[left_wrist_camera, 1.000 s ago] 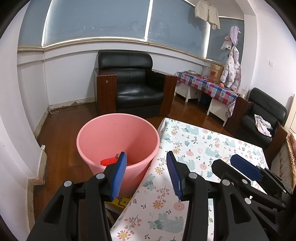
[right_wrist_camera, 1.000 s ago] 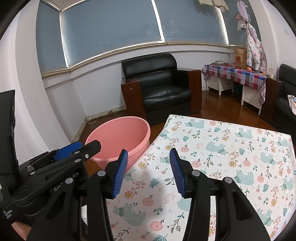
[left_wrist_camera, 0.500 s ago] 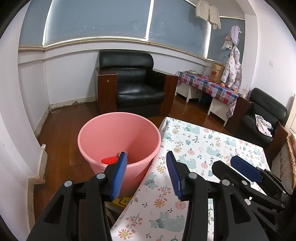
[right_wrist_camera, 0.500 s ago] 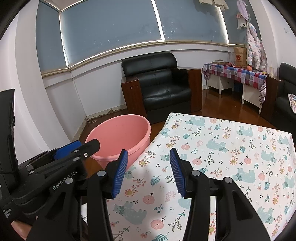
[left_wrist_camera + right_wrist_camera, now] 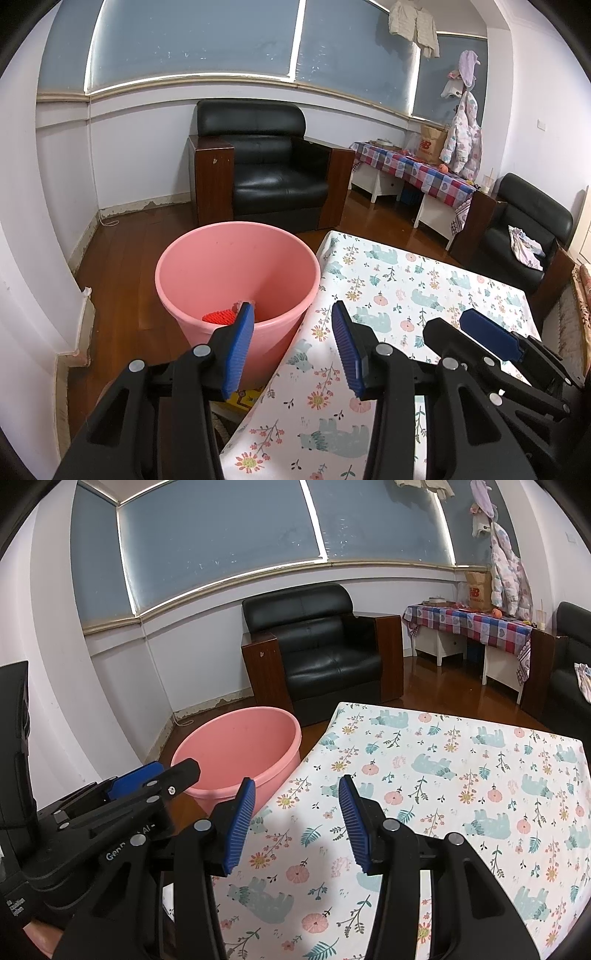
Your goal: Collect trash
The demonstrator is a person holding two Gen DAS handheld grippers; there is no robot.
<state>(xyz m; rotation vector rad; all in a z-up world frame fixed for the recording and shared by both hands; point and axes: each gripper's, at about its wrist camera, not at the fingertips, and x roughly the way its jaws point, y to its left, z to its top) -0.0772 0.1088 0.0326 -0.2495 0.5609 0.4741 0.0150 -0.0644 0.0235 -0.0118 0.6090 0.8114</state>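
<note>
A pink plastic bucket (image 5: 236,258) stands on the wooden floor just left of the table; it also shows in the right wrist view (image 5: 240,749). A red piece of trash (image 5: 218,316) lies at its bottom. My left gripper (image 5: 291,347) is open and empty, above the table's left edge by the bucket's rim. My right gripper (image 5: 295,823) is open and empty above the flowered tablecloth (image 5: 461,775). The right gripper shows in the left wrist view (image 5: 491,343), and the left gripper in the right wrist view (image 5: 147,786). No trash shows on the cloth.
A black leather armchair (image 5: 266,173) stands behind the bucket. A low bench with a checked cloth (image 5: 413,170) and a second black chair (image 5: 524,229) are at the right. A yellow item (image 5: 243,397) lies under the table edge.
Both grippers have drifted very slightly; the bucket sits a little to the right in the left wrist view. Both stay open and empty.
</note>
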